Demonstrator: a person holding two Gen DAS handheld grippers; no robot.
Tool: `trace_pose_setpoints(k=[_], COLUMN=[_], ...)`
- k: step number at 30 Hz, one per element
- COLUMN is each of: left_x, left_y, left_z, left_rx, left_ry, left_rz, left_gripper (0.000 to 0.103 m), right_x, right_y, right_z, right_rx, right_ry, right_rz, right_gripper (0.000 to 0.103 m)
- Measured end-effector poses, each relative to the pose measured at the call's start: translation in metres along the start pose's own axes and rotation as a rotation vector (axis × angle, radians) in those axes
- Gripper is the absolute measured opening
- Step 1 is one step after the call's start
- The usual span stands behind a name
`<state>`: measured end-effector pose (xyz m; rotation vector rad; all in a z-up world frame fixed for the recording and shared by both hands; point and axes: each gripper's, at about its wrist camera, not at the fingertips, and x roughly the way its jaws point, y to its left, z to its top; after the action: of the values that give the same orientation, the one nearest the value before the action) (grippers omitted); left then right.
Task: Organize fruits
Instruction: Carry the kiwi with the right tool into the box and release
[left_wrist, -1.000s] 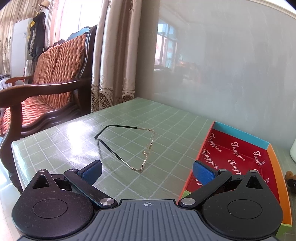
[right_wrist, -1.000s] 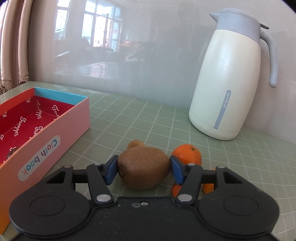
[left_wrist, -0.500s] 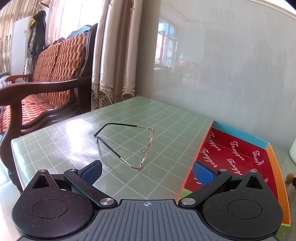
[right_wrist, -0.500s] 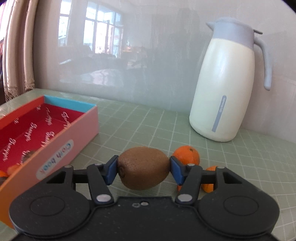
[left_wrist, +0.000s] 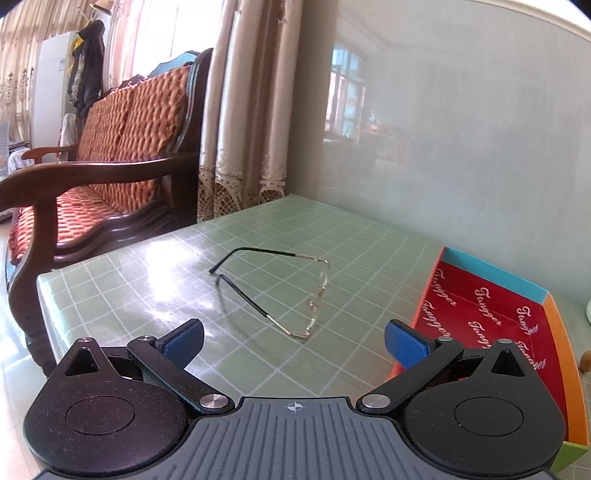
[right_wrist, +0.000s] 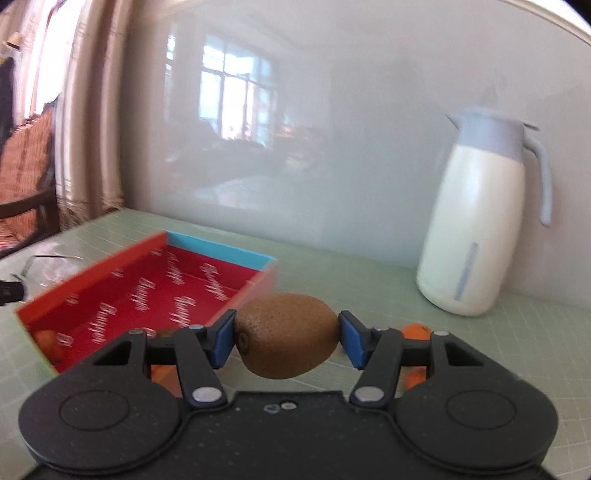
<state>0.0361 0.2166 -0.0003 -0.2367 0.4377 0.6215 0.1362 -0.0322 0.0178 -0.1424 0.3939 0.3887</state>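
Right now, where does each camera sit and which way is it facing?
Left wrist: rides on the left tool, facing over the table toward glasses and sofa; its open blue pads show, nothing between.
Right wrist: rides on the right tool, facing the wall and jug; its pads clamp a kiwi.
Shared: the red box, table, and the glasses.

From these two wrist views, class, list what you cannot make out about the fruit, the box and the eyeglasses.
- Fruit in the box: right wrist view, the claw body covers the near end, so no count.
- Oranges on the table: right wrist view, mostly behind the right claw and its kiwi.
- Eyeglasses: right wrist view, motion-blurred at the left edge.
- Box's near end: left wrist view, covered by the left claw.
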Motion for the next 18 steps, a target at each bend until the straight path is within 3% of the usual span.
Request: trace_pose_setpoints(k=[4,18], left_x=[-0.002,0.001], left_y=[0.005,0.053], left_z=[0.001,0.004], left_rx=[0.006,0.002], left_ry=[-0.011,-0.006], left_rz=[0.01,0.094], left_gripper=[0.103,0.103], right_x=[-0.005,0.013], right_y=[0.021,0.073], right_z=[0.003,0.005], right_rx=[-0.03,-0.04], right_ry=[-0.032,-0.006], right_rz=[0.048,0.137], right_gripper=[0.058,0.058])
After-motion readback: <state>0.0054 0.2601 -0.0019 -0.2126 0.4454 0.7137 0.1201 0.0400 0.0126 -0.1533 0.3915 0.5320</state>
